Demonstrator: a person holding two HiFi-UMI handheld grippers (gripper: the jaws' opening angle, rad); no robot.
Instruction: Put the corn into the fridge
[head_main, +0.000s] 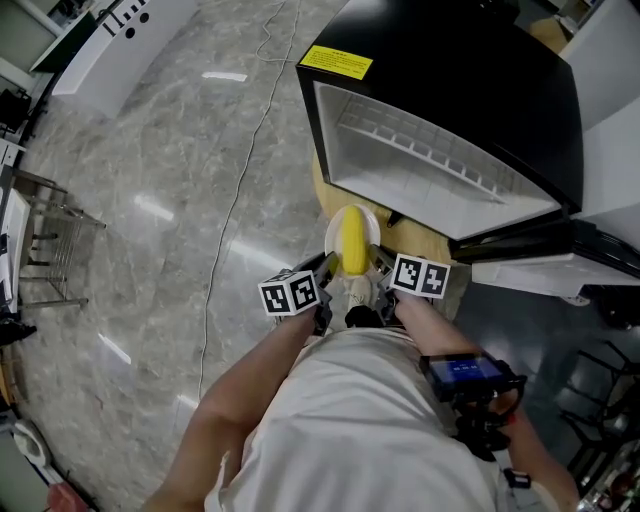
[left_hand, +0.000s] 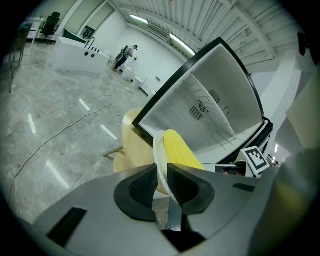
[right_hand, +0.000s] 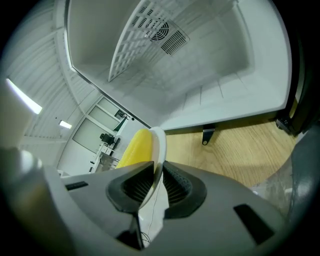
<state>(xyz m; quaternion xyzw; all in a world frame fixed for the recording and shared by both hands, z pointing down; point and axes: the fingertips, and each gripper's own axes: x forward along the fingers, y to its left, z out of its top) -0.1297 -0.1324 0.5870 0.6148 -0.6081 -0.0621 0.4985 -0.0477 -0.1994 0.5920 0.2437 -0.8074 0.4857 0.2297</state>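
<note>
Smooth yellow ear of corn (head_main: 352, 240), tapered and cob-shaped with fine kernel rows, no husk. It lies lengthwise on a round white plate (head_main: 371, 223), glossy with a thin raised rim. The plate is held in the air by both claws, over the near edge of the round light-wood desk (head_main: 424, 241), just in front of the fridge mouth. The corn is outside the fridge.

Left claw (left_hand: 161, 177): dark ribbed rubber pads clamped on the plate rim, which runs edge-on between them. Right claw (right_hand: 156, 172): same ribbed pads, clamped on the opposite side of the rim, with the corn showing just past the rim. The claw bodies are grey matte plastic, each with a black-and-white marker cube (head_main: 290, 294).

Black glossy box-shaped fridge (head_main: 480, 90) stands on the desk with its front open. It has a white smooth plastic liner, a white wire rack (head_main: 420, 150) inside and a round vent grille on the back wall (right_hand: 160, 22). A yellow sticker (head_main: 337, 62) sits on the top corner. The floor (head_main: 150, 200) is grey polished marble-look tile with a thin cable running across it.
</note>
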